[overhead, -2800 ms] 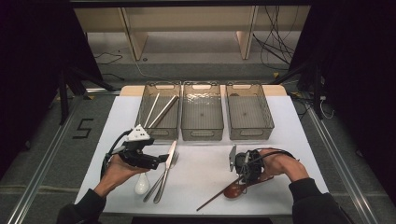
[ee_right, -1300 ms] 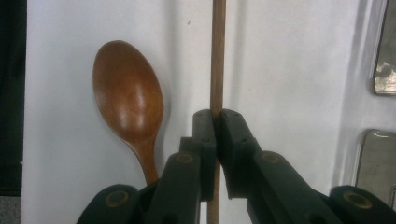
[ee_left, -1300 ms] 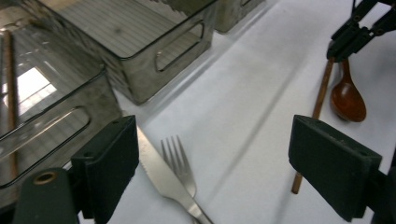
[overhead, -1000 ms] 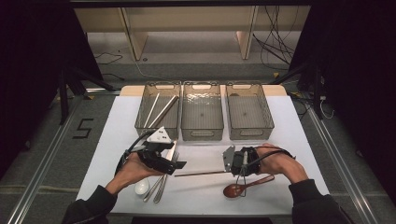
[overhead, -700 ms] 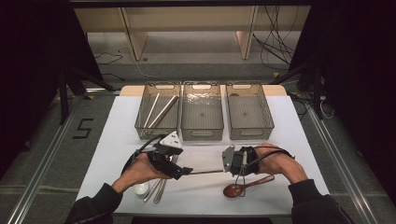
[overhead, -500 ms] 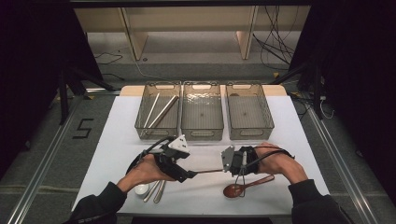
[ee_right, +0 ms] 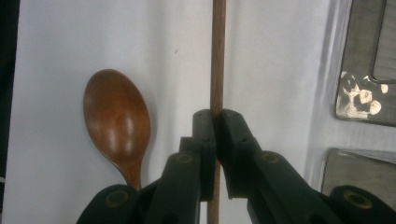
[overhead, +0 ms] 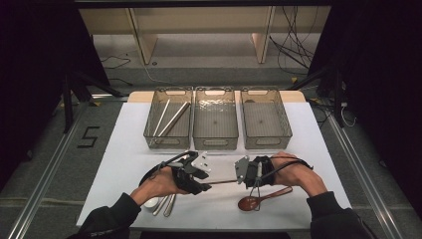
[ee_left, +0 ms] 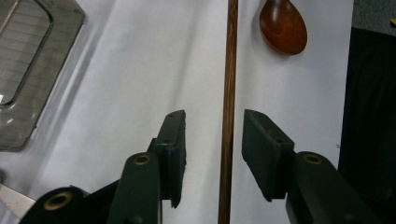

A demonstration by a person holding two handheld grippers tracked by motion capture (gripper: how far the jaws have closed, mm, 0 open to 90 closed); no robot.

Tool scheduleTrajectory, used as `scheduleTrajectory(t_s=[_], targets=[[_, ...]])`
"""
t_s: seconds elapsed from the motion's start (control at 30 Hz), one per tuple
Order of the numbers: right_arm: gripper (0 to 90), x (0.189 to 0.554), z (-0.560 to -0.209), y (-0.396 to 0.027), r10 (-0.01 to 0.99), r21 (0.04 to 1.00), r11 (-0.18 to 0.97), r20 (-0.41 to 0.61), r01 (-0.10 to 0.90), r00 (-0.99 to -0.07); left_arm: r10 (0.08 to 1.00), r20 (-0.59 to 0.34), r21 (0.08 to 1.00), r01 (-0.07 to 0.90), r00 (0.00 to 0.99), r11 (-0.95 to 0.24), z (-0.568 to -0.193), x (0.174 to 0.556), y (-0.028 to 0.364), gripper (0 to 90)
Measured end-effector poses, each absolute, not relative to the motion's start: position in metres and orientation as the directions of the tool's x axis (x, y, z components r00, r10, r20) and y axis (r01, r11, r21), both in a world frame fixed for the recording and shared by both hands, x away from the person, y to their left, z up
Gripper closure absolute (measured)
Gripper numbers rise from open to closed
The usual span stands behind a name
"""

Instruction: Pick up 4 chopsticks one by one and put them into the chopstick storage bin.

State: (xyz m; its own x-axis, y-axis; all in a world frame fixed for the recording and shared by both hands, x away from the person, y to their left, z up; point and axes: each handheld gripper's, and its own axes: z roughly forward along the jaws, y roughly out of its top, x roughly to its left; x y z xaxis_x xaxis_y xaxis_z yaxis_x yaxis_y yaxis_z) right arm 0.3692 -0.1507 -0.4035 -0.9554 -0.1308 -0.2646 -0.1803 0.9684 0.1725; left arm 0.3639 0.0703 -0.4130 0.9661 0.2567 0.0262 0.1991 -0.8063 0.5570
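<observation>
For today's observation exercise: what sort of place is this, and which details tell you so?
Probably a lab or recording workspace, not a kitchen: a white-topped table ringed by black curtains, loose cables on the floor, and three clear sorting bins set in a row.

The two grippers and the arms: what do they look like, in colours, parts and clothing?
Both the left gripper and the right gripper are black, with flat rectangular jaws, brass-coloured pivot pins, a grey three-cornered plate on top and a black trailing cable. The person wears dark long sleeves.
</observation>
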Motion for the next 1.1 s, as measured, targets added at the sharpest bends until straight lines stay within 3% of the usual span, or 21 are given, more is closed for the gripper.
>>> scheduleTrajectory(t_s=[0.53, 0.9, 1.1], targets=[[85.4, 0.367, -0.404, -0.147, -0.140, 0.178, 0.965, -0.275, -0.193, -0.951, 0.211, -0.010, 0.516, 0.186, 0.977, -0.836, -0.416, 0.364, 0.066, 82.9], [83.3, 0.367, -0.403, -0.145, -0.127, 0.194, 0.963, -0.276, -0.185, -0.953, 0.216, -0.054, 0.526, 0.211, 0.975, -0.824, -0.415, 0.367, 0.072, 85.0], [60.2, 0.369, -0.397, -0.150, -0.050, 0.238, 0.964, -0.286, -0.122, -0.957, 0.266, -0.049, 0.525, 0.251, 0.963, -0.813, -0.414, 0.374, 0.085, 85.2]])
